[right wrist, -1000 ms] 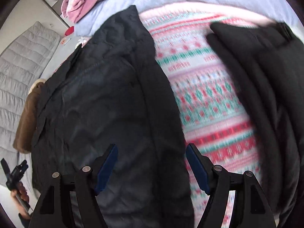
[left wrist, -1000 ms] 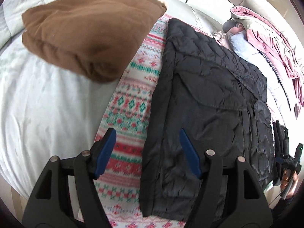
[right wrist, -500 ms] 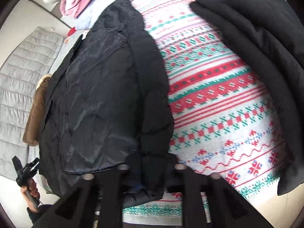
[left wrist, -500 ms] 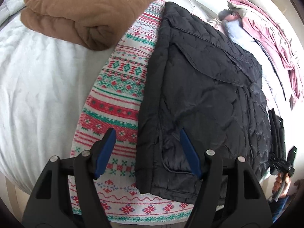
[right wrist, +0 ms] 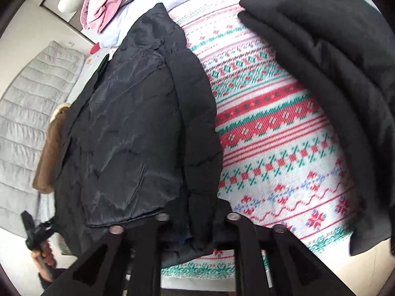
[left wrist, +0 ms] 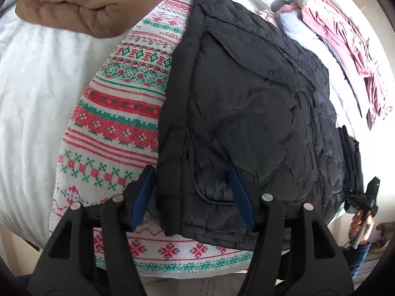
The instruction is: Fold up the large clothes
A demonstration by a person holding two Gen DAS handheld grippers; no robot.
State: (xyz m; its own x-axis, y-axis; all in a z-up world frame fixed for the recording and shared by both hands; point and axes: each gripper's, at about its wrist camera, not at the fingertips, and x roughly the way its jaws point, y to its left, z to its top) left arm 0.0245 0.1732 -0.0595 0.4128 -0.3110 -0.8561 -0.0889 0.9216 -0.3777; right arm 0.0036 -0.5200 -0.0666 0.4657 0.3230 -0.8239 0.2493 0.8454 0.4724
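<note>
Left wrist view: black quilted jacket (left wrist: pixel 246 113) lying lengthwise on patterned blanket (left wrist: pixel 111 123), sides seemingly already folding inward; end-to-end fold looking still undone. Left gripper (left wrist: pixel 192 194) closing lately, jaws still spread, straddling hem corner. Right gripper (right wrist: pixel 195 229) pinching opposite hem corner, jaws just reopening slightly. No readable labels showing.

Right gripper (right wrist: pixel 191 234) fingers buried in black jacket (right wrist: pixel 128 133) hem — pads unseen; brown garment (left wrist: pixel 98 2) cut off at top edge.
</note>
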